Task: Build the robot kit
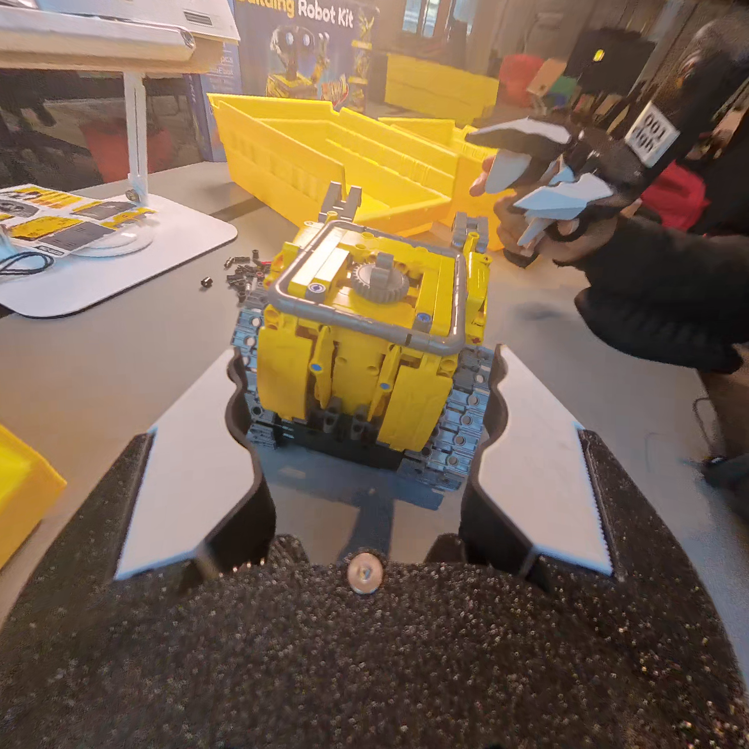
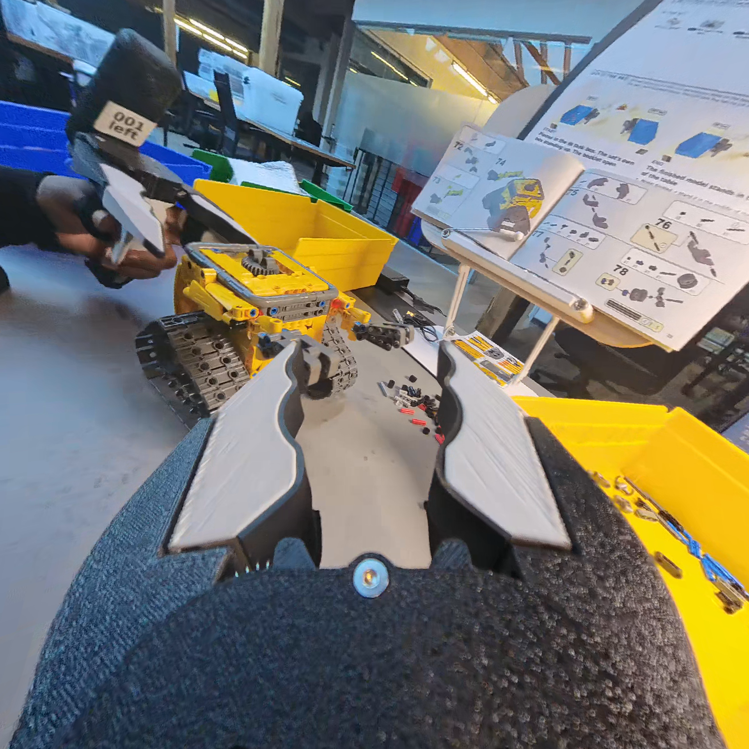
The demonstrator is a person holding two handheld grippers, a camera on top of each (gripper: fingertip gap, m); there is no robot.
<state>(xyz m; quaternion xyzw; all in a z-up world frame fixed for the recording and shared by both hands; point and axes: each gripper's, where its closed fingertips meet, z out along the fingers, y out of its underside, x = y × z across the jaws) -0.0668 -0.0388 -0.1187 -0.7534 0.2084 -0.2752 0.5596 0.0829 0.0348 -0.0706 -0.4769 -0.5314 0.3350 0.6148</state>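
At the far left a printed sheet (image 1: pixel 60 223) is laid on the smooth white base of a stand (image 1: pixel 133 259). Small black pins (image 1: pixel 243 269) are scattered loose on the grey table (image 1: pixel 121 364), not yet fitted. In the middle a blocky yellow plastic model (image 1: pixel 356 324) is seen part-built, with a toothed grey gear (image 1: pixel 379 283) on top and studded grey tracks (image 1: pixel 462 413). It is flanked by the left gripper (image 1: pixel 367 360), spread wide; contact cannot be told. A ribbed yellow bin (image 1: pixel 324 162) lies behind. The right gripper (image 2: pixel 369 348) is held wide apart and empty, near the model's front.
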